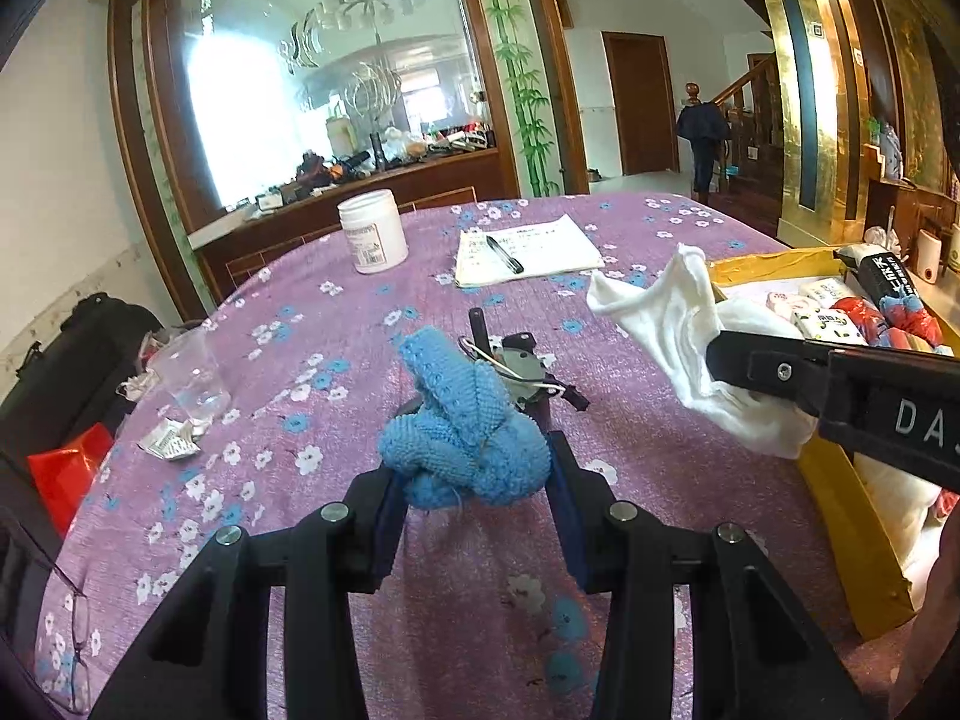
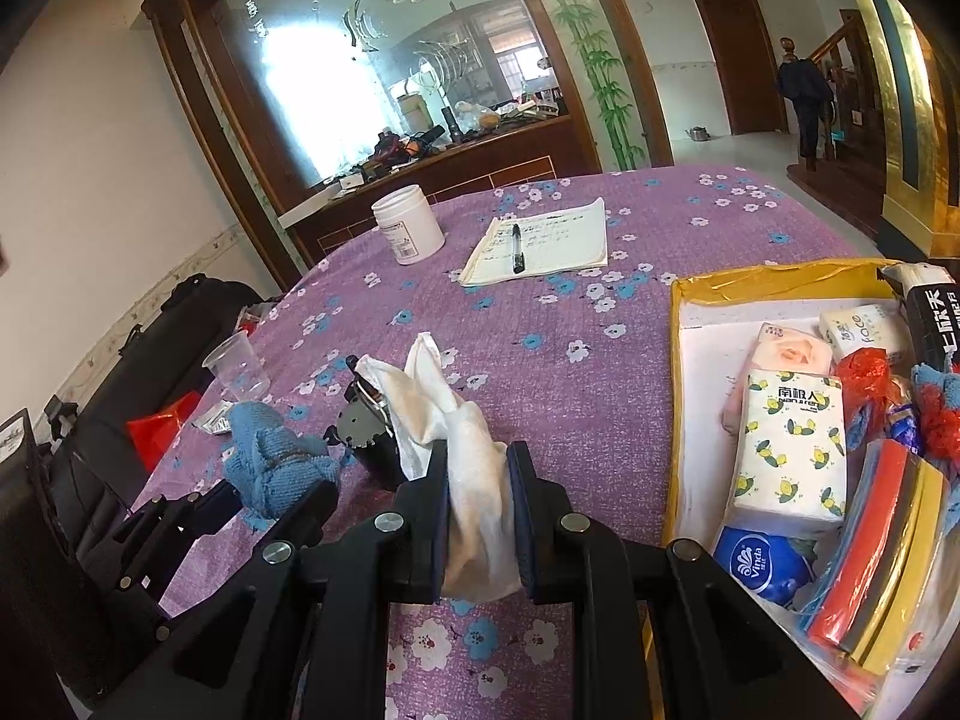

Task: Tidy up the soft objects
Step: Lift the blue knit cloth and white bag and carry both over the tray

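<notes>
My left gripper [image 1: 474, 474] is shut on a bunched blue knitted cloth [image 1: 462, 426] just above the purple flowered tablecloth [image 1: 336, 420]; both also show in the right wrist view, the gripper [image 2: 270, 498] and the cloth [image 2: 270, 456]. My right gripper [image 2: 478, 480] is shut on a white cloth [image 2: 474, 480] and holds it above the table, left of the yellow box [image 2: 675, 408]. In the left wrist view the white cloth [image 1: 672, 330] hangs from the right gripper [image 1: 726, 360] at the box's edge [image 1: 840, 516].
The box holds tissue packs [image 2: 786, 450], red netting [image 2: 864, 378] and coloured sponges [image 2: 882, 558]. A small black motor part [image 1: 522, 366] lies behind the blue cloth. A white jar [image 1: 372, 231], notepad with pen [image 1: 522, 249], plastic cup [image 1: 192, 372] and wrappers [image 1: 171, 441] sit on the table.
</notes>
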`<state>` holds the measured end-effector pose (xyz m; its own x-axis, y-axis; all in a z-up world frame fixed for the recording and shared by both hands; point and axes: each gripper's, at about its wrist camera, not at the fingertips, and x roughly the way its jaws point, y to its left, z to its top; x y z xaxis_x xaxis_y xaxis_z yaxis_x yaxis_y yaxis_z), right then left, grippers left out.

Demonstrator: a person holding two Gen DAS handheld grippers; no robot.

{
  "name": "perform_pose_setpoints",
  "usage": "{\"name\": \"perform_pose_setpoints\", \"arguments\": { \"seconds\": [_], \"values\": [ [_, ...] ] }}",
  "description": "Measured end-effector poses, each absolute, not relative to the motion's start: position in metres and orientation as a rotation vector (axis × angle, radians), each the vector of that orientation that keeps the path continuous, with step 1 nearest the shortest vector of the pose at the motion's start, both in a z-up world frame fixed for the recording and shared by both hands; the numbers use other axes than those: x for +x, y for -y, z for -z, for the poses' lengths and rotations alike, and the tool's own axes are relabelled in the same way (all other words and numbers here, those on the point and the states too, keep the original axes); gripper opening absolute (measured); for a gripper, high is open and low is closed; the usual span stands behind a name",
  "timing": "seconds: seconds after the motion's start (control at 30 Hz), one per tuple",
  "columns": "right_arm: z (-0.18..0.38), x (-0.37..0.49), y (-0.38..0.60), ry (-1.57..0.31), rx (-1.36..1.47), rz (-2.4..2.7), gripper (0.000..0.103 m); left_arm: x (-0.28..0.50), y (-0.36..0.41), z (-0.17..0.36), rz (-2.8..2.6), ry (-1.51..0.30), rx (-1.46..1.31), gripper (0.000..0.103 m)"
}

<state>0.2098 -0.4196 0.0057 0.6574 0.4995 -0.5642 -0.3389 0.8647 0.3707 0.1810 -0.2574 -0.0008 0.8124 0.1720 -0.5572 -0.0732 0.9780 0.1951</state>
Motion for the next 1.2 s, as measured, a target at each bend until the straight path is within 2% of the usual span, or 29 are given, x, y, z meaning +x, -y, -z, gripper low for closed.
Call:
{"name": "perform_pose_setpoints", "arguments": {
  "seconds": [0.6,1.2],
  "values": [
    [-0.012,0.211,0.429,-0.687,0.275,-0.468,0.019,0.170,0.264,-0.007,-0.090,-0.551,0.175,0.042],
    [-0.033,0.219,0.488,-0.596,0.432,-0.361,0.019,0.171,0.284,-0.022,0.018,-0.593,0.143,0.042]
  ]
}}
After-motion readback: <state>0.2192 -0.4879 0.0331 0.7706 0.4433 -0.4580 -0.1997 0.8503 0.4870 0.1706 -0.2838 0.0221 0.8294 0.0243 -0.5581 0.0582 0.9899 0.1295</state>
